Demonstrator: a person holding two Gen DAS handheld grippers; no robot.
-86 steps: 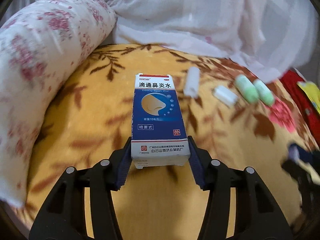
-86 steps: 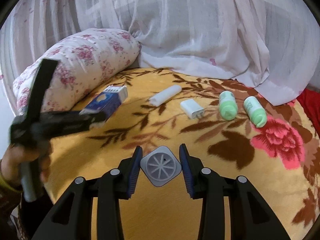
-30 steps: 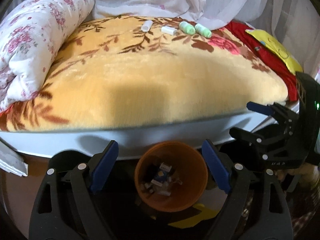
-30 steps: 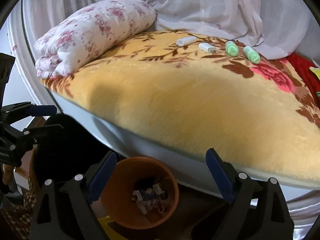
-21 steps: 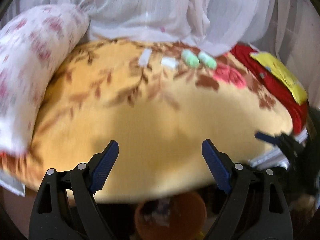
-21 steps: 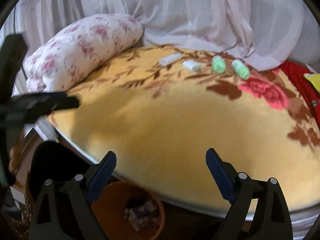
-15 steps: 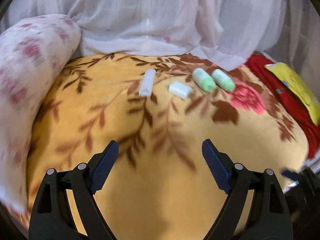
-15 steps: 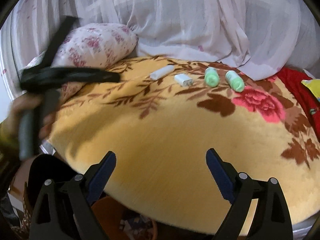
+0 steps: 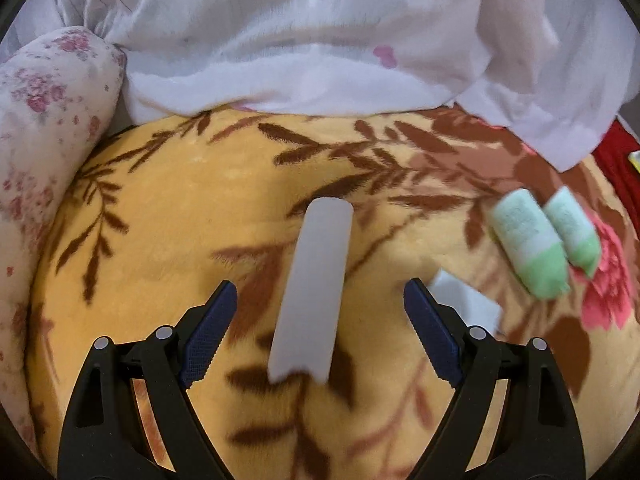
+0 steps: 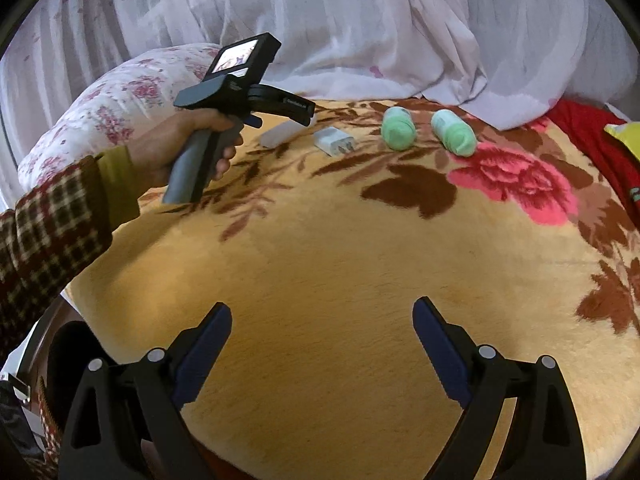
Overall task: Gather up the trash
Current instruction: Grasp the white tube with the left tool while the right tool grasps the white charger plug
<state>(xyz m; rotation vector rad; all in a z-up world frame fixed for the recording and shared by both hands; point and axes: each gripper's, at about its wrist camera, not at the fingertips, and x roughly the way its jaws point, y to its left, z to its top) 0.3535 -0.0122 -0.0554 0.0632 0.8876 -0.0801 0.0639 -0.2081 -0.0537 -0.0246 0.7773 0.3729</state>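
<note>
Left gripper (image 9: 318, 322) wide open, empty, straddling white tube (image 9: 312, 292) on blanket, 12 o'clock; right gripper (image 10: 322, 346) wide open, empty; uncollected: white charger (image 10: 334, 141), two green bottles (image 10: 398, 128) at 1 o'clock

On the blanket (image 9: 168, 208), the tube (image 9: 314, 292) lies at frame centre, the charger (image 9: 466, 306) to its right, two bottles (image 9: 528, 248) further right, the pillow (image 9: 44, 152) at left.
</note>
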